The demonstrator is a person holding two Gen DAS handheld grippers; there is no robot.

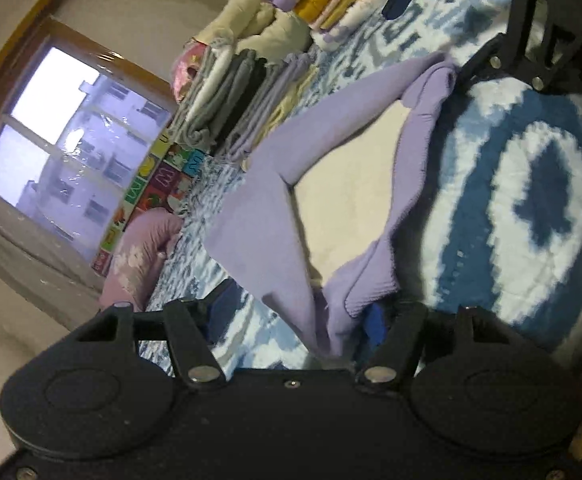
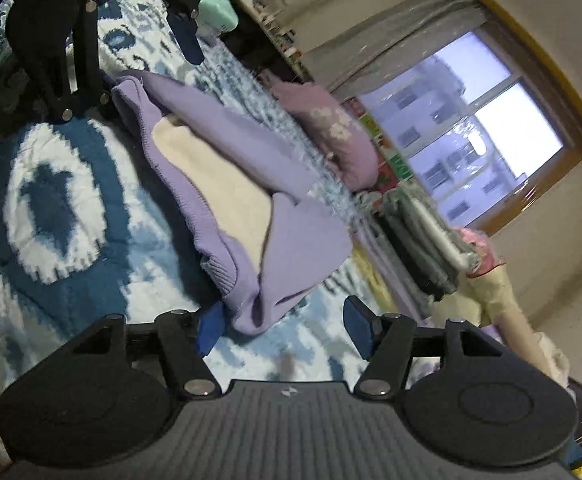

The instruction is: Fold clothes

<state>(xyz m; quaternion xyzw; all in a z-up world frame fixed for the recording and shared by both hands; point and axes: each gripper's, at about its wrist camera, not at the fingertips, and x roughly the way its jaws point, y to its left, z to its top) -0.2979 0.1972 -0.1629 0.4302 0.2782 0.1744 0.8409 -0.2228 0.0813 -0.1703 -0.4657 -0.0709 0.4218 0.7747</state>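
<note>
Lying on the blue-and-white patterned bedspread, the lavender garment is partly folded, its cream inner panel showing between two purple flaps.

Left wrist view, going left to right: a window sits at nine o'clock, a mauve pillow lies below it at the bed's edge, and stacks of folded clothes run from about ten to twelve o'clock. The garment fills the middle. The left gripper at six o'clock has a bunched purple corner drawn down between its jaws, but one blue pad is hidden by the cloth, so I cannot tell whether they are pinching it. At one o'clock the other gripper's black linkage meets the garment's far corner.

Right wrist view: the left gripper's black frame hangs at eleven o'clock beside the garment's far end. The right gripper at six o'clock has its jaws spread wide, the blue pads well apart, with the near purple corner resting just beside the left pad. The pillow, folded stacks and window sit from one to three o'clock.
</note>
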